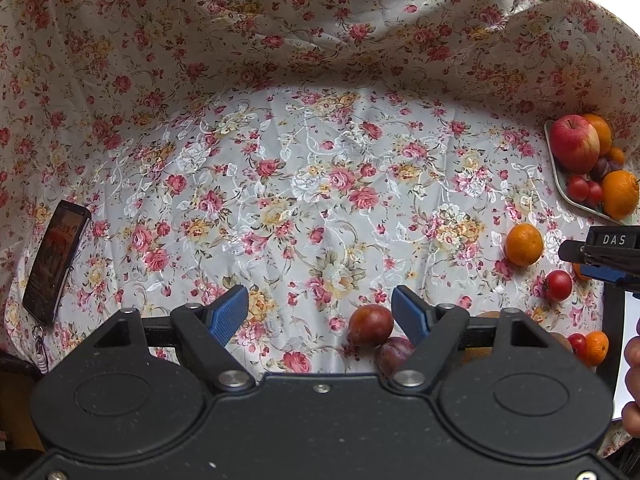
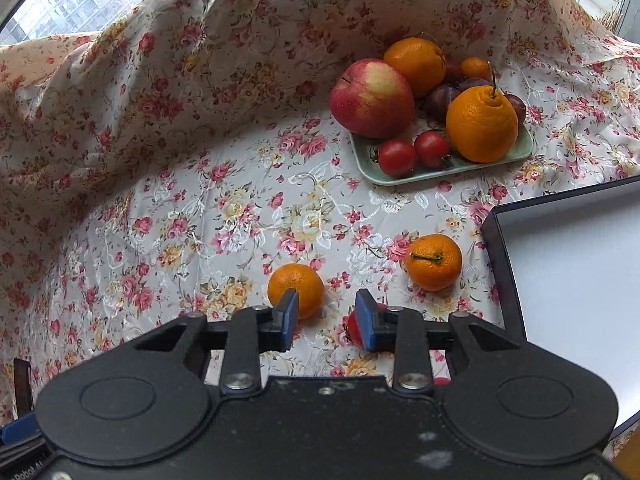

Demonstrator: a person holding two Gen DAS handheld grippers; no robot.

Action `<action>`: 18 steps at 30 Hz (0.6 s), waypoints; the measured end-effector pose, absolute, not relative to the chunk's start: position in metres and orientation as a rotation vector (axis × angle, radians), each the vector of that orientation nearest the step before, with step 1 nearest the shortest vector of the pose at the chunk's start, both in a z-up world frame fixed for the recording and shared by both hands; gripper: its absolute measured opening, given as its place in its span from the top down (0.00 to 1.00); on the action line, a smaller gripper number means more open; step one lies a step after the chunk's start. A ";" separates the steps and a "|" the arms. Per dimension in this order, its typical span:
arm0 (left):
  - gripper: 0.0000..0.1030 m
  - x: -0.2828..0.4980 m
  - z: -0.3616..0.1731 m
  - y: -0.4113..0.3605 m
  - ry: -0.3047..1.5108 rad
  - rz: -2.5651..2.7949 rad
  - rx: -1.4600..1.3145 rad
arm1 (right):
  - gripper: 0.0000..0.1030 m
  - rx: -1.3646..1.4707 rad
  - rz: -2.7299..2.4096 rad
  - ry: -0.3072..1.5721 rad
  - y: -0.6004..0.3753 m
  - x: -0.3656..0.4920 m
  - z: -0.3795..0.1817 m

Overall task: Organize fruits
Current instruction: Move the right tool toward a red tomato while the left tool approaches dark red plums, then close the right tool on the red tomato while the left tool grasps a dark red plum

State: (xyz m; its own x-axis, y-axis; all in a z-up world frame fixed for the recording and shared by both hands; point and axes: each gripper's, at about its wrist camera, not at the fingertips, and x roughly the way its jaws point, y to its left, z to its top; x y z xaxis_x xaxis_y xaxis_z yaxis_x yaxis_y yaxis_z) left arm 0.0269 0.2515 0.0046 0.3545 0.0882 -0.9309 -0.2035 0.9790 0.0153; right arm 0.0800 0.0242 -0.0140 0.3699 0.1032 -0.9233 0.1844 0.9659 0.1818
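Note:
A pale green tray (image 2: 400,178) holds an apple (image 2: 370,98), oranges (image 2: 482,122), plums and two tomatoes (image 2: 396,157); it also shows in the left wrist view (image 1: 576,202). Loose on the floral cloth lie two mandarins (image 2: 295,290) (image 2: 434,262) and a red tomato (image 2: 353,326) partly hidden behind my right gripper's right finger. My right gripper (image 2: 327,316) is open and empty above the cloth. My left gripper (image 1: 320,312) is open wide and empty; two plums (image 1: 370,325) (image 1: 394,354) lie just inside its right finger.
A phone (image 1: 54,264) with keys lies at the left. A white board with a dark frame (image 2: 560,280) lies at the right. More small fruit (image 1: 596,346) sits near its edge. The floral cloth rises as a backdrop behind.

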 end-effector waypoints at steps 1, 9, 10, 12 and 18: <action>0.24 0.027 0.004 0.252 1.198 0.188 -0.112 | 0.67 0.283 -0.058 1.213 0.023 0.082 -0.020; 0.24 0.027 0.000 0.258 1.211 0.191 -0.120 | 0.67 0.210 -0.158 1.233 0.022 0.091 -0.041; 0.24 0.028 -0.001 0.258 1.215 0.190 -0.122 | 0.67 0.208 -0.169 1.237 0.023 0.091 -0.043; 0.24 0.028 -0.002 0.259 1.220 0.188 -0.124 | 0.65 0.224 -0.171 1.248 0.022 0.092 -0.047; 0.24 0.027 -0.002 0.259 1.219 0.185 -0.127 | 0.58 0.197 -0.181 1.247 0.027 0.092 -0.056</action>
State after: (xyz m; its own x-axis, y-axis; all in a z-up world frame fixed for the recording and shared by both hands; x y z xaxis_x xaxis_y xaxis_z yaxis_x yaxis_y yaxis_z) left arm 0.0272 0.2595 -0.0024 0.3320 0.0730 -0.9404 -0.2088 0.9780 0.0022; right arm 0.0923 0.0273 -0.0560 0.3078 -0.0291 -0.9510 0.2431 0.9688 0.0491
